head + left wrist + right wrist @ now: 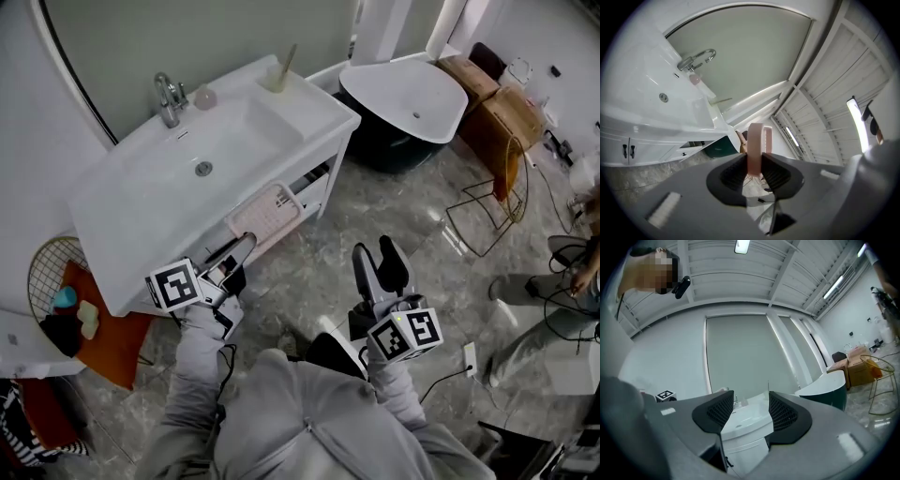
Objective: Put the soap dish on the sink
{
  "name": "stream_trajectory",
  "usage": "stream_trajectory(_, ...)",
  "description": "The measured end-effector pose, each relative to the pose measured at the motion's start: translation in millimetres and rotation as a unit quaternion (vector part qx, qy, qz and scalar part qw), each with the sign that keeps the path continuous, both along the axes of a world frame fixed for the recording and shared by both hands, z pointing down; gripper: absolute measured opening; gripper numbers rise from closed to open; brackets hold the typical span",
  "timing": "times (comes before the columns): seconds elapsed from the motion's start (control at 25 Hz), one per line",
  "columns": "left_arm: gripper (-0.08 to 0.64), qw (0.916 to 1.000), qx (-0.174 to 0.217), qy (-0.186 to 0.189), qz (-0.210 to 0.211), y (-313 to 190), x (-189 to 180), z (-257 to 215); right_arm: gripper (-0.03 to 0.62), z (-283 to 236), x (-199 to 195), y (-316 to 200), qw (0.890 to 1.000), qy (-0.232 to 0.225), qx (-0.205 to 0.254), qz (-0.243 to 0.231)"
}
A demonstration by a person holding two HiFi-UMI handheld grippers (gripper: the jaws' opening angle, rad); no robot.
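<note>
Carrying stage: the left claw [242,247] grips the pink soap dish [267,214] at frame centre, just off the sink [309,111] front edge. The right claw [375,253] gapes empty. Next, it likely needs carrying over the rim, then releasing.

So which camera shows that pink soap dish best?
The head view: the soap dish shows its broad slatted pink face. The left gripper view shows it edge-on in the left tool; the right gripper view misses it.
</note>
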State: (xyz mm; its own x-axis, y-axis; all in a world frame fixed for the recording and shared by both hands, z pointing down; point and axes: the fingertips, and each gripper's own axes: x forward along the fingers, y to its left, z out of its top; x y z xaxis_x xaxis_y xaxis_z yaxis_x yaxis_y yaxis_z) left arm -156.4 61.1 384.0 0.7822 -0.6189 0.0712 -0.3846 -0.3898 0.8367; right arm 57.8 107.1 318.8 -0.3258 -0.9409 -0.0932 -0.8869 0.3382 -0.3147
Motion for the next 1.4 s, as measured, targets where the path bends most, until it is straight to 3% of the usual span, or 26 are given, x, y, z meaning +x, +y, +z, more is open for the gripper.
stream_trajectory(0.28,0.147,0.9998,-0.015,-0.006,-0.01,-69,17,9,0.216,5,21,-73,1.0,-0.006,-0.007,0.001)
stream_trajectory(0.64,0.147,0.9987,-0.019,0.012,-0.045,-184,61,8,0.216,9,52,-211,0.999,-0.01,-0.01,-0.051)
stream_trajectory(0.84,0.147,0.9978,-0.013,0.004,-0.065,-236,78,2,0.216,7,65,-273,0.997,-0.016,-0.012,-0.08)
stream_trajectory(1.12,0.147,0.9948,-0.038,0.002,-0.094,-284,89,16,0.216,16,75,-330,0.994,-0.023,-0.023,-0.104)
stream_trajectory(1.4,0.147,0.9929,-0.069,-0.016,-0.095,-333,85,46,0.216,33,79,-374,0.993,-0.027,-0.043,-0.102)
